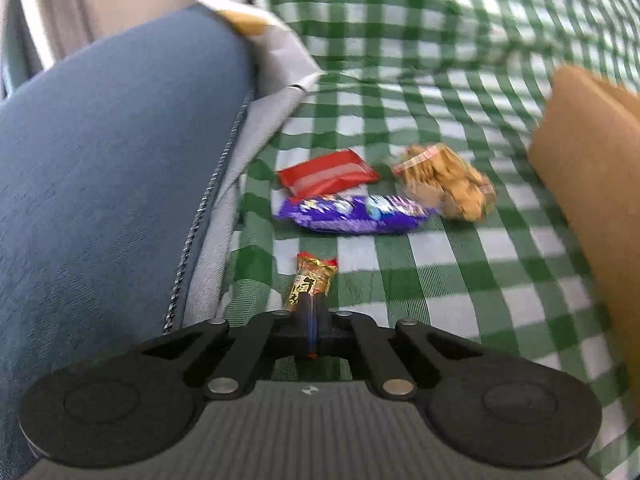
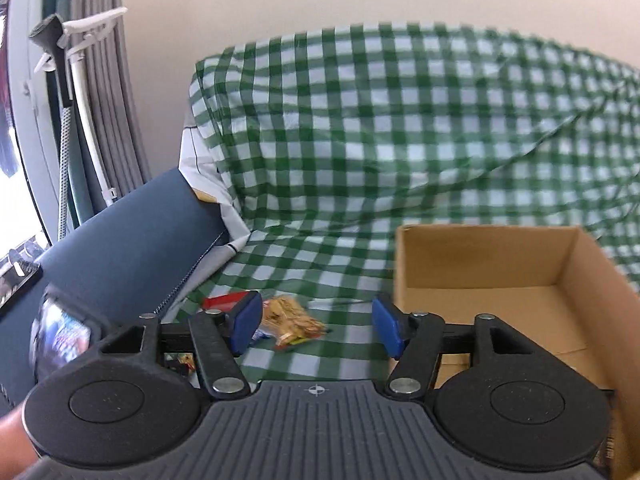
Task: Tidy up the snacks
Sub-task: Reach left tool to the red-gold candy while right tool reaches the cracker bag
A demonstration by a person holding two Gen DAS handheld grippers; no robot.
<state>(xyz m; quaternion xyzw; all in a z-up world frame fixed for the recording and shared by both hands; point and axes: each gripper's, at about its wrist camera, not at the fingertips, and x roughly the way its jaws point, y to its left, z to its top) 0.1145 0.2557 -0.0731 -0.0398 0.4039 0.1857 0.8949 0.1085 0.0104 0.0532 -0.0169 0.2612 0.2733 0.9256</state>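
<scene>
My left gripper (image 1: 311,304) is shut on a small red-and-gold snack bar (image 1: 314,276), which sticks out forward above the checked cloth. Ahead of it lie a purple packet (image 1: 352,214), a red packet (image 1: 328,174) and a clear bag of brown biscuits (image 1: 446,186). My right gripper (image 2: 316,324) is open and empty, above the cloth just left of the open cardboard box (image 2: 480,256). The biscuit bag (image 2: 290,320) and the red packet (image 2: 222,302) show between and behind its blue pads (image 2: 246,322).
A green-and-white checked cloth (image 1: 460,272) covers the surface and rises behind. A blue-grey zippered cushion (image 1: 100,184) stands at the left. The box's side (image 1: 592,184) is at the right of the left wrist view. A curtain and window (image 2: 48,120) are at far left.
</scene>
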